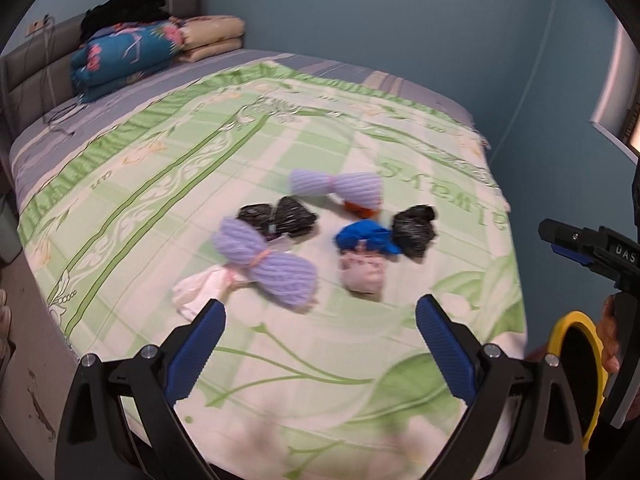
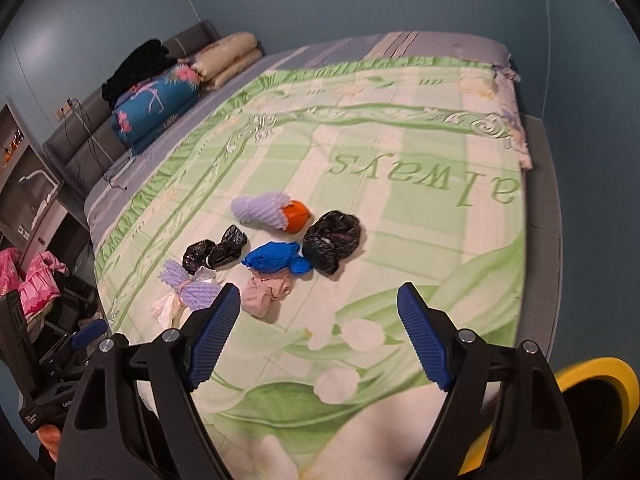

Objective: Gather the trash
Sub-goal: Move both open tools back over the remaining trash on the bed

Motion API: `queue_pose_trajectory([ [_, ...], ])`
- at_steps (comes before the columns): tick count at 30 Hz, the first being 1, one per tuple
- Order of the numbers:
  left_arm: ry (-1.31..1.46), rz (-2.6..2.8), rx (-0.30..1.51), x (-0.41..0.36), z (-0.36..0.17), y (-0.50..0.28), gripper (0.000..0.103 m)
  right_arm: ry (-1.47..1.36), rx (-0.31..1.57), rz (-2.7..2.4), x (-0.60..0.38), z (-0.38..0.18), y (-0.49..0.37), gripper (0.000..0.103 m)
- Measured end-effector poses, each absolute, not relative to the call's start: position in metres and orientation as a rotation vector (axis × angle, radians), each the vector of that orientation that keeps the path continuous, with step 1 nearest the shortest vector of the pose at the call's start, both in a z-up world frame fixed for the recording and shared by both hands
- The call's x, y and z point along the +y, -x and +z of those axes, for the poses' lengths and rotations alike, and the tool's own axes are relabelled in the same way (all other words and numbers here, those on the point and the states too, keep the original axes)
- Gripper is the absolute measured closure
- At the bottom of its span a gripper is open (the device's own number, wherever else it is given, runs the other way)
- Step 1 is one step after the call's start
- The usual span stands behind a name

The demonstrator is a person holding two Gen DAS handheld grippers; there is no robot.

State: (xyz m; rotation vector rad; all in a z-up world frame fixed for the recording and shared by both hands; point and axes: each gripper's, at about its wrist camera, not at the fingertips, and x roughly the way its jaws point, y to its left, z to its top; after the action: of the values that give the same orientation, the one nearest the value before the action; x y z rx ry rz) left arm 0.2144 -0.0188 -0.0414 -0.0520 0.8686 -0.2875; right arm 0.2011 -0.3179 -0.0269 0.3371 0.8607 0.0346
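Note:
Several pieces of trash lie in a cluster on the green bedspread (image 1: pixel 160 184) (image 2: pixel 400 208). A purple foam net (image 1: pixel 264 264) (image 2: pixel 188 288) lies nearest, with a white bag (image 1: pixel 200 288) beside it. Behind are a black bag (image 1: pixel 276 218) (image 2: pixel 214 252), a blue bag (image 1: pixel 364 236) (image 2: pixel 276 258), a pink wad (image 1: pixel 362 272) (image 2: pixel 266 290), a second black bag (image 1: pixel 414 230) (image 2: pixel 332 240) and a purple net around an orange (image 1: pixel 336 188) (image 2: pixel 296 212). My left gripper (image 1: pixel 320 332) is open, short of the pile. My right gripper (image 2: pixel 320 320) is open too, nothing between its fingers.
Folded quilts (image 1: pixel 124 56) (image 2: pixel 156 108) and black clothes (image 1: pixel 124 8) are stacked at the headboard. A yellow-rimmed bin (image 1: pixel 580 364) (image 2: pixel 592 392) sits at the bed's near right. The other gripper shows at each view's edge. Pink cloth (image 2: pixel 28 280) lies left of the bed.

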Motion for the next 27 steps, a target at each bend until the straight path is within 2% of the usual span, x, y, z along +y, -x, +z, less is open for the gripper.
queue_pose_trajectory([
  [13,0.123,-0.176,0.959,0.044,-0.1,-0.266,0.011,-0.294,0.985,-0.019,-0.299,-0.079,-0.284,0.026],
  [27,0.17,-0.131,1.042,0.071,-0.15,-0.299,0.011,-0.289,1.064,-0.091,-0.297,-0.13,-0.343,0.026],
])
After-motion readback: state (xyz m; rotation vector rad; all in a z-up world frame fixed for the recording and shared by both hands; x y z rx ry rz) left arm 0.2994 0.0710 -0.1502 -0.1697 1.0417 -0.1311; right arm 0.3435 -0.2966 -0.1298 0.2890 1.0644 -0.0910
